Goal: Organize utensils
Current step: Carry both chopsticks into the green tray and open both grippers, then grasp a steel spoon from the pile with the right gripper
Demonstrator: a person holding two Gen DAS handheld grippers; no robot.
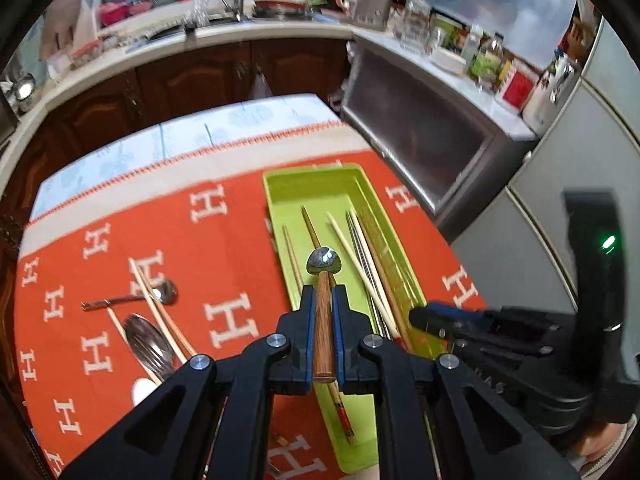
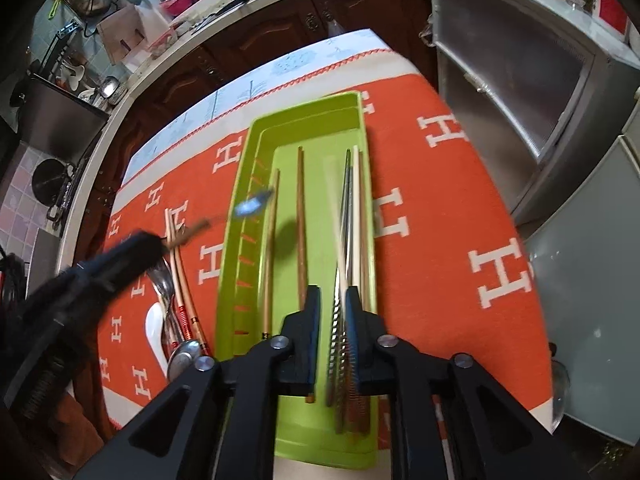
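Note:
My left gripper (image 1: pixel 323 294) is shut on a wooden-handled metal spoon (image 1: pixel 323 320), held above the green tray (image 1: pixel 320 184); the spoon bowl (image 1: pixel 324 261) points away from me. In the right wrist view the same spoon (image 2: pixel 252 206) hangs blurred over the tray's left rim (image 2: pixel 236 216). My right gripper (image 2: pixel 333 296) hovers over the tray's near end with a narrow gap; a chopstick (image 2: pixel 340 240) lies in line between the fingers, and I cannot tell if it is gripped. Several chopsticks (image 2: pixel 300 216) lie lengthwise in the tray.
On the orange cloth (image 1: pixel 224 240) left of the tray lie two metal spoons (image 1: pixel 148 342), chopsticks (image 1: pixel 160 308) and a white spoon (image 2: pixel 154 330). Dark cabinets and a cluttered counter (image 1: pixel 256 28) run behind; a steel cabinet (image 1: pixel 432 132) stands right.

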